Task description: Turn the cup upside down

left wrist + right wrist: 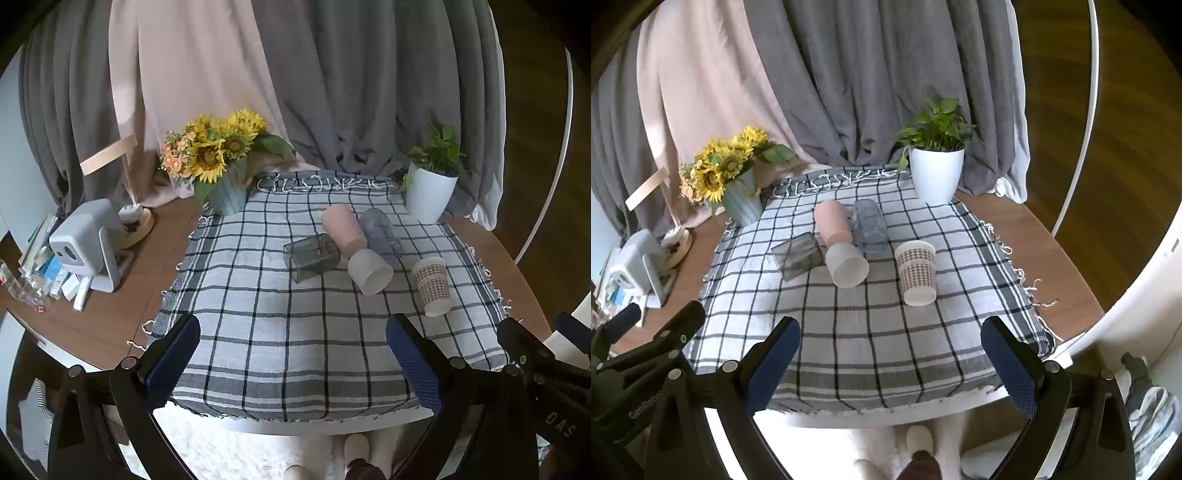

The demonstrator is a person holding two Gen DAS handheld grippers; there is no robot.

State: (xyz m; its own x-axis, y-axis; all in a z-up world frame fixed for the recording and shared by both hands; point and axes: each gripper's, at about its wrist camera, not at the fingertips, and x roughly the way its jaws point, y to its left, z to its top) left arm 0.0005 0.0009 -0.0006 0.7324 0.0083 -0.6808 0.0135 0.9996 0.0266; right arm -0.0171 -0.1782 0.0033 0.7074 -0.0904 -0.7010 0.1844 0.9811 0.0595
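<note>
Left wrist view: the left hand-held gripper hangs wide open and empty over the near edge of the checked black-and-white cloth on the wooden desk. The houndstooth-patterned paper cup stands upright near the cloth's right side, beside a frosted white tumbler lying on its side.

Right wrist view: the right hand-held gripper is likewise spread wide, holding nothing. The patterned cup stands ahead, well apart from its fingers.
</note>
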